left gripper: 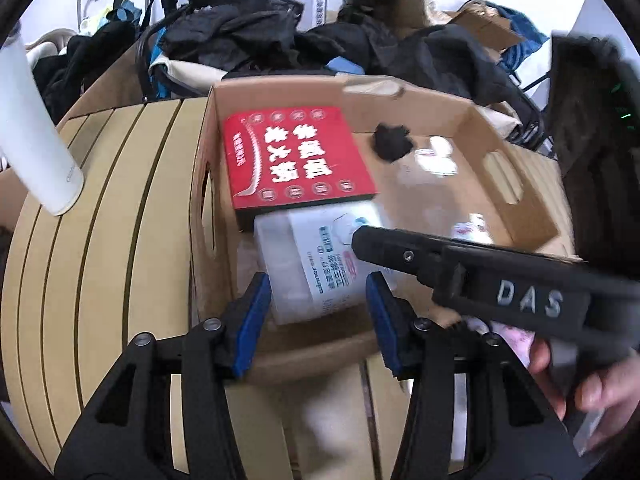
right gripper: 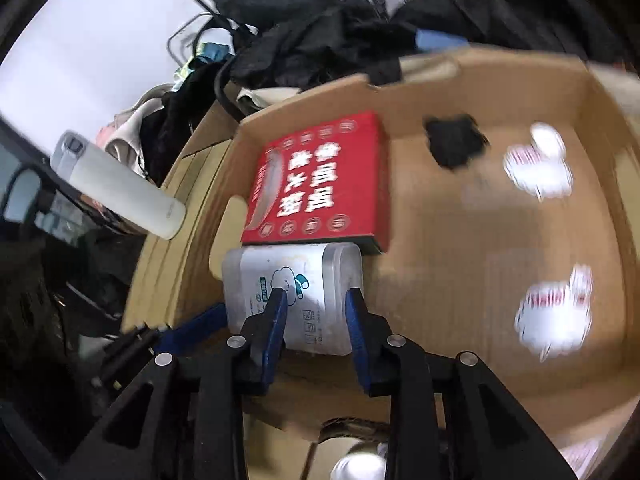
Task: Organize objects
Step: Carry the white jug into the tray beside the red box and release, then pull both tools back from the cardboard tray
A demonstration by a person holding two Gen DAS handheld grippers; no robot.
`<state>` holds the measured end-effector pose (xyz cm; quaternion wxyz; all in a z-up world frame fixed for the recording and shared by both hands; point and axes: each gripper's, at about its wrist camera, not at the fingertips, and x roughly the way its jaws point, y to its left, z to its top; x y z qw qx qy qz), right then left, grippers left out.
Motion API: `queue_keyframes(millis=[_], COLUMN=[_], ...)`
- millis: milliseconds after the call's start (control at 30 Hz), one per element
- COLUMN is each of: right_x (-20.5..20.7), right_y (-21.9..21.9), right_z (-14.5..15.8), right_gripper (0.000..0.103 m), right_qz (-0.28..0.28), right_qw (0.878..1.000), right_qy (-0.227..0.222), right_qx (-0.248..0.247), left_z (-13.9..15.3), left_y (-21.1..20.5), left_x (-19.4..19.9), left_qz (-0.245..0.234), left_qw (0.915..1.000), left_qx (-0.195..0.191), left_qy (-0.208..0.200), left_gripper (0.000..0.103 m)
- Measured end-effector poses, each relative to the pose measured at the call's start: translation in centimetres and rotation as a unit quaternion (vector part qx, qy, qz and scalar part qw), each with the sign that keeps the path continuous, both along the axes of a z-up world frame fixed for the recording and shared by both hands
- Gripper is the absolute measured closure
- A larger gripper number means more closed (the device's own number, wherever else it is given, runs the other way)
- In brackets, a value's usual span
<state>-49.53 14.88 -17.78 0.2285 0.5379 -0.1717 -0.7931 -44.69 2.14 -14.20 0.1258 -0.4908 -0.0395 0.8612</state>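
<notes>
left tool (left gripper: 316, 300) parted wide, gripping nothing, poised over near box (left gripper: 460, 120) wall. right tool (right gripper: 316, 312) also parted, empty, straddling wipes pack (right gripper: 296, 280) lying in box (right gripper: 500, 92), near-left corner. pack's far end touching red carton (right gripper: 320, 184). white bottle (left gripper: 32, 128) on slatted bench (left gripper: 112, 240), left of box.

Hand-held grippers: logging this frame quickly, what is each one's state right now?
Left hand-held gripper: open, holding nothing, above the wipes pack.
Right hand-held gripper: open, holding nothing.
</notes>
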Motion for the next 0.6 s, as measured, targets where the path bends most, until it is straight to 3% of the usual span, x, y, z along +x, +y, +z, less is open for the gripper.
queue_keyframes(millis=[100,167,200,233,300,367,467,533,600], right_x=[-0.1,-0.2,-0.3,-0.4,0.0,1.4,4.5,6.5,9.0], right_y=[1.5,2.2,2.2,1.8,1.3,2.2,4.7,7.4,9.7], right_z=[-0.1,0.0,0.4,1.0,2.0,3.6,7.6,10.3,12.5], right_gripper=[0.070,0.070,0.070,0.070,0.070,0.070,0.070,0.070,0.068], right_qz=[-0.004,-0.026,-0.037,-0.036,-0.032,-0.032,-0.038,-0.038,-0.020], right_qw=[0.998,0.995,0.996,0.998,0.999,0.999,0.998,0.995,0.989], right_qy=[-0.033,-0.059,-0.054,-0.041,-0.032,-0.022,0.023,0.040,0.060], right_qx=[-0.052,-0.074,-0.063,-0.038,0.009,0.010,0.050,0.086,0.131], left_z=[1.7,2.3,2.4,2.3,1.8,2.6,6.0,8.7,11.9], left_y=[-0.1,-0.1,0.2,0.4,0.1,-1.4,-3.6,-4.8,-5.6], left_x=[0.5,0.4,0.3,0.3,0.6,1.7,4.3,6.2,9.0], left_qz=[-0.017,-0.008,-0.009,-0.013,0.006,0.017,0.036,0.049,0.058], left_qw=[0.9996,0.9999,0.9999,0.9994,0.9972,0.9982,0.9987,0.9979,0.9966], left_qx=[0.019,0.014,-0.005,-0.030,-0.075,-0.055,-0.034,-0.042,-0.052], left_qy=[0.010,0.003,0.006,0.014,0.002,-0.015,-0.010,-0.004,0.027], left_gripper=[0.057,0.047,0.034,0.028,0.029,0.029,0.028,0.012,0.006])
